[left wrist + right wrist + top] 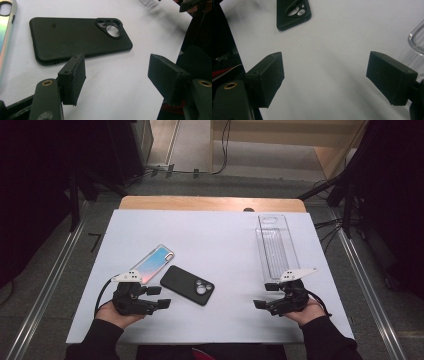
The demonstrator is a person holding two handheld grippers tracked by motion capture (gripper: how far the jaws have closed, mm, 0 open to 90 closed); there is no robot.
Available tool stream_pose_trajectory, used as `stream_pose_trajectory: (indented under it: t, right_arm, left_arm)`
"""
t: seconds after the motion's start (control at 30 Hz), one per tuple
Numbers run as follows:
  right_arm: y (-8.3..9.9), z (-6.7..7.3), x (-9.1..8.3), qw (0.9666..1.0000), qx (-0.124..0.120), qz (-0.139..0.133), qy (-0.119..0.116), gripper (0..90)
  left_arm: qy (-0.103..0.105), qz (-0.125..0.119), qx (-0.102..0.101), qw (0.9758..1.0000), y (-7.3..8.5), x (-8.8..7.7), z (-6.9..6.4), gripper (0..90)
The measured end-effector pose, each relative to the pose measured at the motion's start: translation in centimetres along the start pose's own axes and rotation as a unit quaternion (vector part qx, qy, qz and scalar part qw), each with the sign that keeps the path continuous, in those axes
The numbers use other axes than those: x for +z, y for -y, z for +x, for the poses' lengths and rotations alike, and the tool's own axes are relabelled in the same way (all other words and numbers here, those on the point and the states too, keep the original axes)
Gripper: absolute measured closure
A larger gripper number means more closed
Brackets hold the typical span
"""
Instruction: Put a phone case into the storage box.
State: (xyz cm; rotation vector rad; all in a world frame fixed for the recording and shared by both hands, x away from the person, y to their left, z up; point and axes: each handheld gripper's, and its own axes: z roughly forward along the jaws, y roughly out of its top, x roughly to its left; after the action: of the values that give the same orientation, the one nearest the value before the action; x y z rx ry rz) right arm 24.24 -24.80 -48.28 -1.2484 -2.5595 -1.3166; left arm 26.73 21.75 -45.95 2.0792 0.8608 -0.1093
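Both wait open and empty at the desk's [210,325] near edge; the left gripper [159,297] faces the black phone case [187,285] just beside it; next, it likely must close on the case's edge; the right gripper [264,296] idles.

White table [215,227], black case [187,285], iridescent case [152,262], clear tray [276,245]
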Motion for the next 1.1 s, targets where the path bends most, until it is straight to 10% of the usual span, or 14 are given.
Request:
stream_pose_trajectory:
  t: [1.1]
  right_arm:
    - [-0.02,0.07,-0.11,0.9998,0.008,-0.004,0.019,13.0]
  left_arm:
    - [-0.007,0.009,-0.012,0.9999,0.28,-0.16,0.39,30.0]
